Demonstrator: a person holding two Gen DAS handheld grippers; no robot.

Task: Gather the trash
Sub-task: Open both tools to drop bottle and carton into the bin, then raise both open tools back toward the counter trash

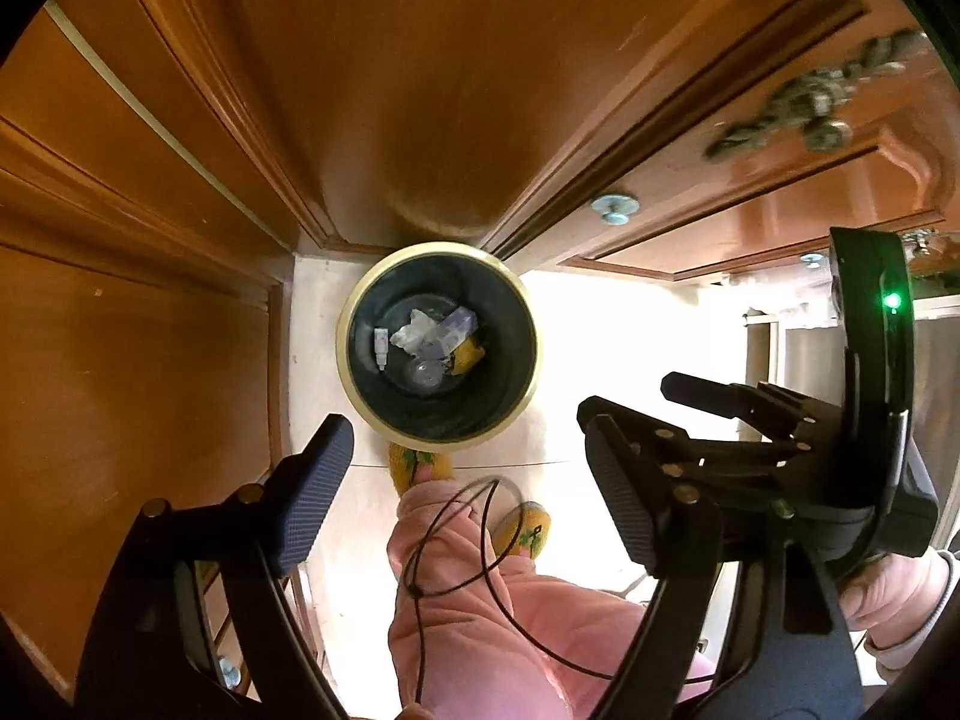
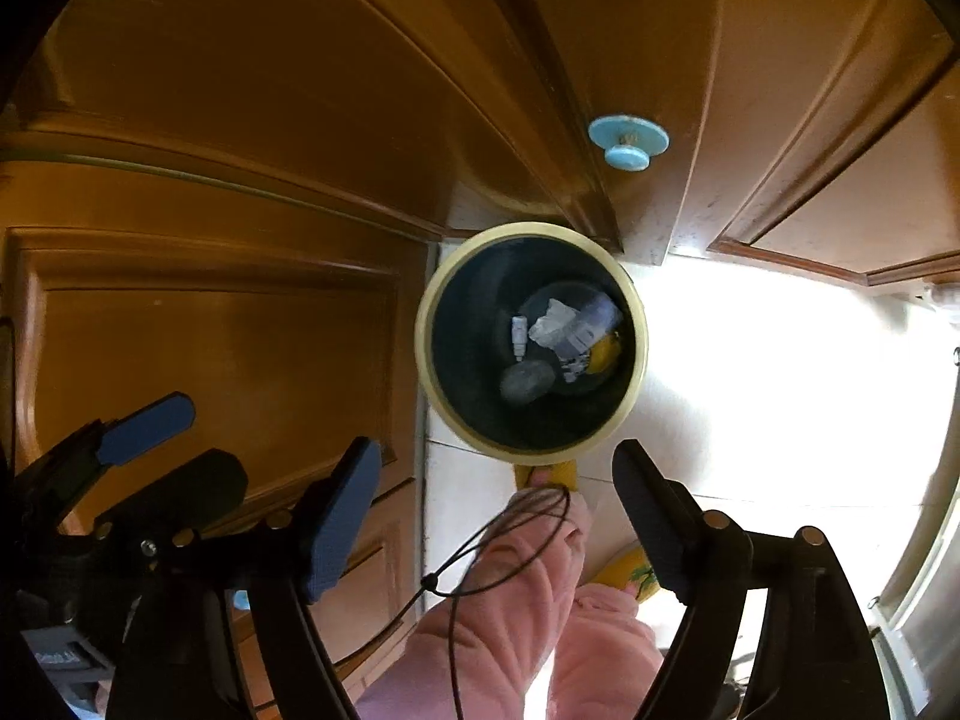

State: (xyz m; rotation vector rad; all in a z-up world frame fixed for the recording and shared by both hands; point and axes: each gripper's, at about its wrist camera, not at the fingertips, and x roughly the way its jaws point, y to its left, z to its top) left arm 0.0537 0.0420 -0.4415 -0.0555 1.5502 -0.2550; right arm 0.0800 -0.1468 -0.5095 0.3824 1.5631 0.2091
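Observation:
A round trash bin (image 1: 360, 387) with a cream rim and dark inside stands on the pale floor below both grippers; it also shows in the right wrist view (image 2: 639, 324). Inside lie crumpled clear plastic (image 1: 420, 330), a small white bottle (image 1: 381, 348), a yellow scrap (image 1: 467, 355) and a roundish clear piece (image 1: 423, 373). My left gripper (image 1: 468, 468) is open and empty, high above the bin's near side. My right gripper (image 2: 498, 495) is open and empty too; it shows at the right of the left wrist view (image 1: 636, 396).
Brown wooden cabinet doors (image 1: 420, 90) with pale blue knobs (image 2: 627, 141) rise behind and left of the bin. The person's pink trousers (image 1: 510, 618) and yellow slippers (image 1: 420, 465) stand just in front of the bin. A thin black cable (image 1: 456, 540) hangs there.

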